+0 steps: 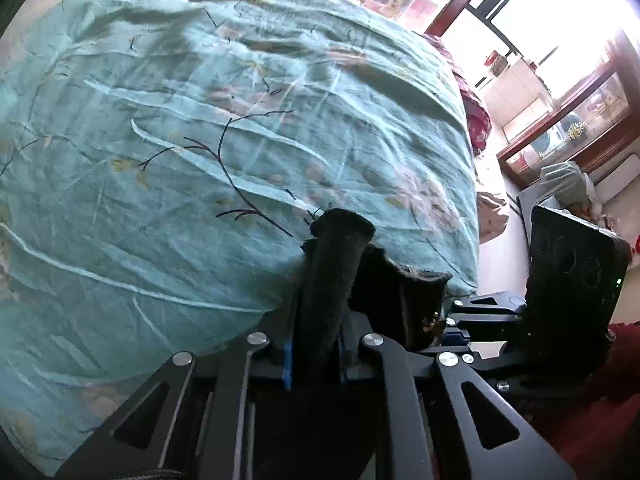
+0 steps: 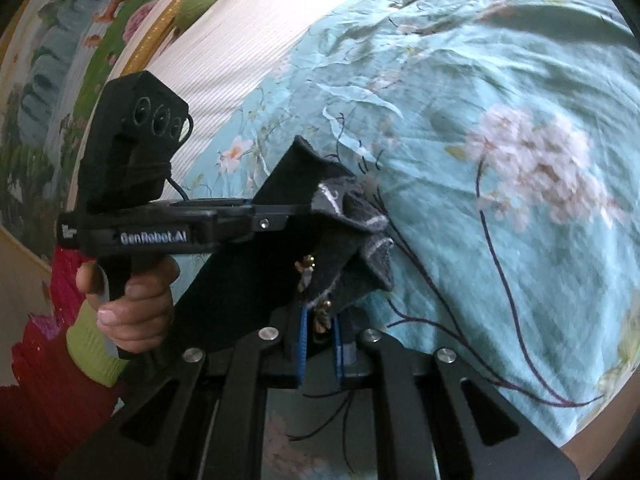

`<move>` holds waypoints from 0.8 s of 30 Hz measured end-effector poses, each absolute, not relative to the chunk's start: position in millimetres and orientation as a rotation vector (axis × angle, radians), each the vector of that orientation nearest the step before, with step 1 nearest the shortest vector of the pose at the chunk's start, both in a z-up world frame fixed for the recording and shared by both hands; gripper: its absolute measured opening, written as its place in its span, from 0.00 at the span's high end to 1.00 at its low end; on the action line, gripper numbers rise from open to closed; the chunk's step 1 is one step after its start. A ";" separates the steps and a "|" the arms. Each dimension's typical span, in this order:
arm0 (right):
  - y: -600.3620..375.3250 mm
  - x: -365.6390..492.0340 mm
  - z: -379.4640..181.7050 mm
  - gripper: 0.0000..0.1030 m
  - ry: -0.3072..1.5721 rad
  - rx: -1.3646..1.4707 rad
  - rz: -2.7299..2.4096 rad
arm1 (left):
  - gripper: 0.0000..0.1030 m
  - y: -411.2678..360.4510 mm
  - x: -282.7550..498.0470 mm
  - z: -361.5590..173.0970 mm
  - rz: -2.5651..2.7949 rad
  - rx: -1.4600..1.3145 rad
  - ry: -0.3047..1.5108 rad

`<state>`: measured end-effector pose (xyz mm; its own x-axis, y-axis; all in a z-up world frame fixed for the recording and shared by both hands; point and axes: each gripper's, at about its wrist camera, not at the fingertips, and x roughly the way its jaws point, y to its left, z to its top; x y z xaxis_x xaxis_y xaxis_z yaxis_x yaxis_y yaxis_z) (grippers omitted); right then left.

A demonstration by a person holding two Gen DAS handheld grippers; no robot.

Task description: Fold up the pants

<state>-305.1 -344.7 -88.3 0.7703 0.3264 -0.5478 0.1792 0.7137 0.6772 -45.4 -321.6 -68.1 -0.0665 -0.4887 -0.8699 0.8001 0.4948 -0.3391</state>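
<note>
One pair of dark pants clamped in left gripper at 6 o'clock over one teal floral bed, right gripper at 4 o'clock; right wrist view, right gripper clamped on one pants fold, one hand at 8 o'clock.

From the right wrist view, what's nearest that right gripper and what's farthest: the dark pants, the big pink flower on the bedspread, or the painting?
1. Pants: pinched in the right gripper, centre.
2. Pink flower: printed on the bedspread, up to the right.
3. Painting: on the wall, far left, beyond the bed.
</note>
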 end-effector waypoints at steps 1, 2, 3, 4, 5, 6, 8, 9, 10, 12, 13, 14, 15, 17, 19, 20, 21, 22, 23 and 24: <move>-343.4 -305.7 -85.4 0.89 0.702 0.774 0.098 | 0.89 -318.6 -45.8 -64.8 -1.089 0.299 1.234; -341.7 -305.9 -82.4 0.89 0.698 0.766 0.106 | 0.89 -313.2 -46.8 -59.4 -1.090 0.277 1.224; -340.1 -306.1 -78.0 0.89 0.690 0.754 0.121 | 0.90 -307.7 -47.3 -54.4 -1.090 0.261 1.213; -338.7 -305.5 -72.9 0.89 0.679 0.738 0.139 | 0.90 -300.5 -48.6 -47.6 -1.089 0.239 1.199; -336.5 -305.6 -67.9 0.89 0.669 0.723 0.155 | 0.90 -294.4 -50.1 -41.7 -1.086 0.223 1.186; -334.0 -305.2 -62.0 0.89 0.656 0.707 0.180 | 0.90 -287.5 -52.6 -34.7 -1.078 0.209 1.170; -326.8 -303.4 -48.6 0.89 0.630 0.677 0.241 | 0.90 -271.9 -59.1 -19.1 -1.062 0.185 1.134; -322.5 -301.6 -41.6 0.89 0.619 0.664 0.279 | 0.90 -266.3 -62.6 -10.7 -1.053 0.172 1.115; -318.4 -300.0 -36.7 0.89 0.612 0.652 0.305 | 0.90 -258.0 -66.8 -1.8 -1.043 0.159 1.093; -305.4 -295.2 -22.5 0.89 0.595 0.603 0.376 | 0.90 -237.6 -74.5 13.1 -1.021 0.133 1.053; -299.1 -293.0 -16.8 0.89 0.591 0.584 0.406 | 0.90 -231.8 -77.5 18.6 -1.015 0.125 1.043; -293.2 -290.4 -11.7 0.89 0.588 0.568 0.433 | 0.90 -222.0 -80.0 24.1 -1.007 0.112 1.029; -287.9 -287.8 -8.0 0.89 0.587 0.554 0.455 | 0.90 -214.0 -83.0 27.4 -0.995 0.098 1.019; -275.7 -282.1 -1.3 0.89 0.591 0.522 0.499 | 0.90 -195.1 -87.5 33.2 -0.969 0.079 1.003; -263.5 -275.8 1.1 0.89 0.604 0.493 0.533 | 0.90 -174.7 -91.2 37.6 -0.942 0.063 0.991; -256.9 -272.4 1.5 0.89 0.613 0.480 0.552 | 0.90 -165.3 -93.9 38.3 -0.923 0.055 0.985; -250.9 -269.7 1.8 0.89 0.619 0.468 0.566 | 0.90 -157.4 -96.5 38.3 -0.901 0.051 0.980; -244.1 -266.4 1.5 0.89 0.627 0.453 0.579 | 0.90 -149.2 -98.8 38.1 -0.887 0.046 0.977; -239.7 -264.4 0.6 0.89 0.634 0.443 0.591 | 0.90 -140.4 -101.3 37.2 -0.870 0.037 0.974; -234.3 -262.3 -1.1 0.89 0.642 0.433 0.606 | 0.90 -134.7 -103.1 36.2 -0.857 0.029 0.972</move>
